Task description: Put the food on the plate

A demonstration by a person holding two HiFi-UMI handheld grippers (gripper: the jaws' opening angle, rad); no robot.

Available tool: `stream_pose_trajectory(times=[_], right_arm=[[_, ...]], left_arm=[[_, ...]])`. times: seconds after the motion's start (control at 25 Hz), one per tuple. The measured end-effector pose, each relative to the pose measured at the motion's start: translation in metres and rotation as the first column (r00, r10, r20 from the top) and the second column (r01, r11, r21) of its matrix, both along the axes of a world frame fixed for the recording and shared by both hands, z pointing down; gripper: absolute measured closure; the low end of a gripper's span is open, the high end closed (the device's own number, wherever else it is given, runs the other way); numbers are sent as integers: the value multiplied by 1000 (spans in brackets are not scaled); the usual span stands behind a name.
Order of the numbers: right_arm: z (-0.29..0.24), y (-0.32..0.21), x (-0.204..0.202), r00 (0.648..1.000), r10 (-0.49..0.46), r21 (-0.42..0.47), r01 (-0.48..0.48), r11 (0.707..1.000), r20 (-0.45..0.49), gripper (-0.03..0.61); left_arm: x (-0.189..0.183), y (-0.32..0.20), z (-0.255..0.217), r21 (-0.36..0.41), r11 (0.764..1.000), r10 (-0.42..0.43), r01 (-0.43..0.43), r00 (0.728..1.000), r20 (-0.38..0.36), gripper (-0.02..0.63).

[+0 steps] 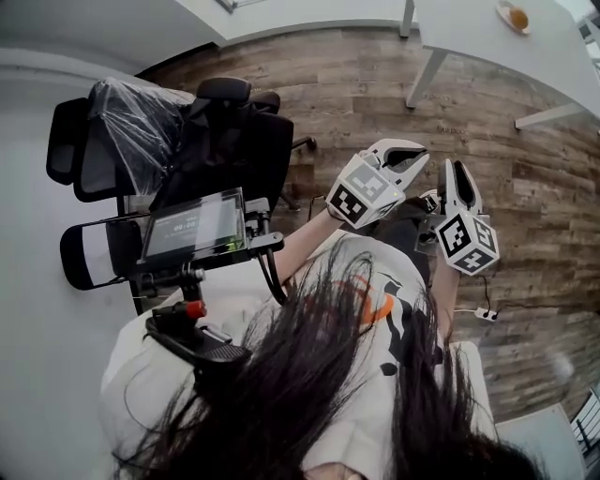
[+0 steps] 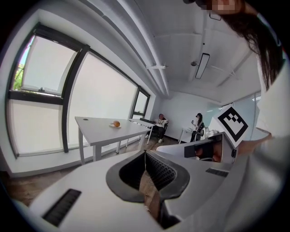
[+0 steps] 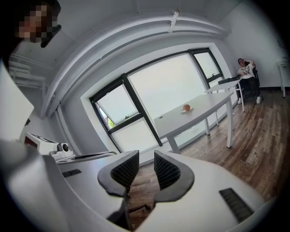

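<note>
Food [image 1: 517,17] on far table [image 1: 469,42], well beyond fingers [image 1: 458,185]

Left gripper [image 1: 410,156] and right gripper [image 1: 457,169] are side by side, near each other, over the floor [image 1: 356,84]. Table [image 1: 469,37] is well ahead: left of the left gripper's line, right of the right one's. Plate [image 1: 503,9] on table, food [image 1: 517,18] on plate. Chairs [image 1: 225,141] are left of and behind the left gripper, with the screen [image 1: 192,225] nearer the person. Power strip [image 1: 486,314] is on the floor behind the right gripper. Seated people [image 2: 159,122] are beyond the table.
</note>
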State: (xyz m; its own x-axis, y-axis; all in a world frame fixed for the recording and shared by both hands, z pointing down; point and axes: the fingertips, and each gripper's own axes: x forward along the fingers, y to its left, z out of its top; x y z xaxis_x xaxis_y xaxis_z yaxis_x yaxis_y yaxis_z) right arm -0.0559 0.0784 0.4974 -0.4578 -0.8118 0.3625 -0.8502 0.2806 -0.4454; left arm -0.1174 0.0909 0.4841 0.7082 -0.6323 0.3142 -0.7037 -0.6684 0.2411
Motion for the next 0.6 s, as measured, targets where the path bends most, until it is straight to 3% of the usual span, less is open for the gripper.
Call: stream_pose_trajectory(times=[0.6], right_arm=[[-12,21,16,997,48,23,-47,999,-59,468]], left_arm=[[14,7,-7,22,998,54,-54,998,-31,607]])
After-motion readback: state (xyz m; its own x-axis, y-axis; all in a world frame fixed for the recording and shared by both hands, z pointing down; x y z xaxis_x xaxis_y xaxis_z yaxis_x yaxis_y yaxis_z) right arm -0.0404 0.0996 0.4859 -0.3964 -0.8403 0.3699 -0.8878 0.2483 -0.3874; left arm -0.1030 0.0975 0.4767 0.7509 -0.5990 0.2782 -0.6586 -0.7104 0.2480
